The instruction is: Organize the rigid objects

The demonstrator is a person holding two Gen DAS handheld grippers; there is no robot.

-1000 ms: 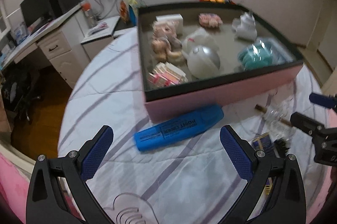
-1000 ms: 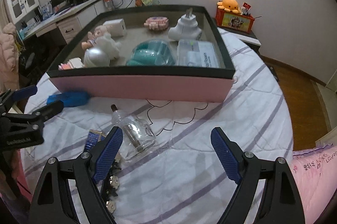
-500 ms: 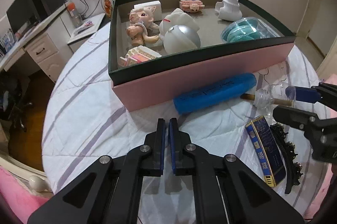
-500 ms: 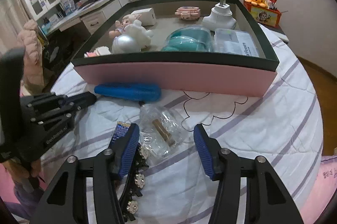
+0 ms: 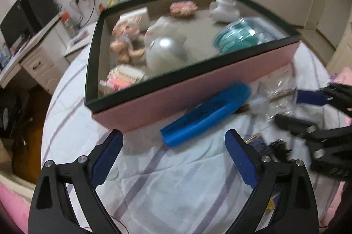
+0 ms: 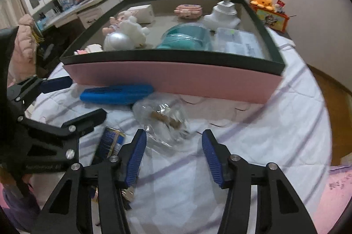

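- Left wrist view: the left claw (image 5: 173, 141) stands spread wide and empty, its jaws having just opened again; the blue marker (image 5: 204, 116) lies just ahead of it, slantwise, its far end against the pink box (image 5: 198, 93).
- To take the marker well, I judge the claw should straddle its middle, across the barrel, clear of the box wall.
- Right wrist view: the right claw (image 6: 173, 154) is half spread, its jaws having just narrowed, pinching nothing; the clear packet (image 6: 164, 119) lies just ahead of its tips.
- Left of that claw lies a small dark-blue box (image 6: 111, 142).
- Beyond, the open box already holds toys, among them a silver ball (image 6: 117, 41).
- Everything rests on a white striped bed cover (image 6: 275, 124); farther off stand a desk (image 6: 88, 7) and a pale wall.
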